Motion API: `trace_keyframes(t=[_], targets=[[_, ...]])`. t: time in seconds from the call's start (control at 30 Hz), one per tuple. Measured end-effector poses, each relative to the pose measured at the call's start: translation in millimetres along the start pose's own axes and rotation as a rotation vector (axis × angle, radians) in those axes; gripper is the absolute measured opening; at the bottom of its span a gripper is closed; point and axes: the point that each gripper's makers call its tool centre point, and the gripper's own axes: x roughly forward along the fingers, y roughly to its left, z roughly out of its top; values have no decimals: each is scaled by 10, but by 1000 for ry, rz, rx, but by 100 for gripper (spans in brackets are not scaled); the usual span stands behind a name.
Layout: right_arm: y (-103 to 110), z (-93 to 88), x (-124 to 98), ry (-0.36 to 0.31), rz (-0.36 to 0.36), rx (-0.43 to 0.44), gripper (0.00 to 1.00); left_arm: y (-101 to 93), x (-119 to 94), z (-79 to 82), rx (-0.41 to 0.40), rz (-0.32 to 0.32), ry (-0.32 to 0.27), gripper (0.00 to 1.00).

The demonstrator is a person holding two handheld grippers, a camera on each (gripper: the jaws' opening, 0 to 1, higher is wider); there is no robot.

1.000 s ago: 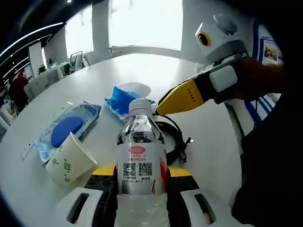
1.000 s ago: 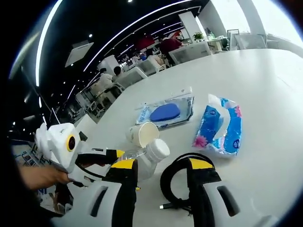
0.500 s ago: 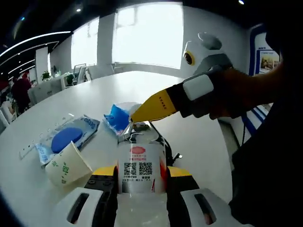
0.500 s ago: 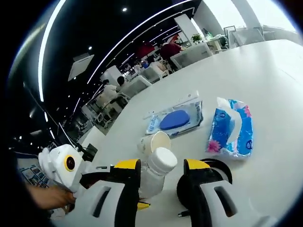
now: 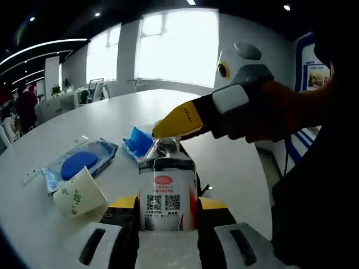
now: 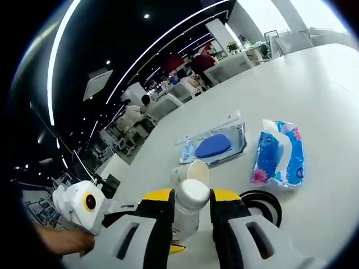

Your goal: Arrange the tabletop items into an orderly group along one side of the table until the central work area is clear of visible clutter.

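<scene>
A: How far along is the tidying?
B: Barely begun. The bottle (image 5: 168, 193) is clamped by the left hand-held gripper (image 5: 167, 208), its cap (image 6: 192, 194) pinched by the right hand-held gripper (image 6: 190, 203).
A: What is left?
B: The cup (image 5: 78, 193), pouch (image 5: 78, 163), tissues (image 6: 279, 159) and cable (image 6: 262, 202) are scattered beside the bottle on the tabletop (image 5: 235, 162).

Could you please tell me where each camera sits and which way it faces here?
Left gripper view: rides the left gripper, facing along the table to windows; its jaws hold the bottle; a hand brings in the right gripper.
Right gripper view: rides the right gripper, facing the office; jaws at the cap.
Shared: bottle, cup, tissue pack.
</scene>
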Motion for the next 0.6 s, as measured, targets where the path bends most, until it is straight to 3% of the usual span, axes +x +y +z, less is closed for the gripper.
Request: trace_keyframes(t=[0.23, 0.6], targets=[[107, 45, -7, -5, 2, -60, 20, 34, -42, -11, -3, 13, -5, 36], [427, 57, -83, -11, 11, -296, 20, 57, -105, -82, -18, 32, -6, 38]])
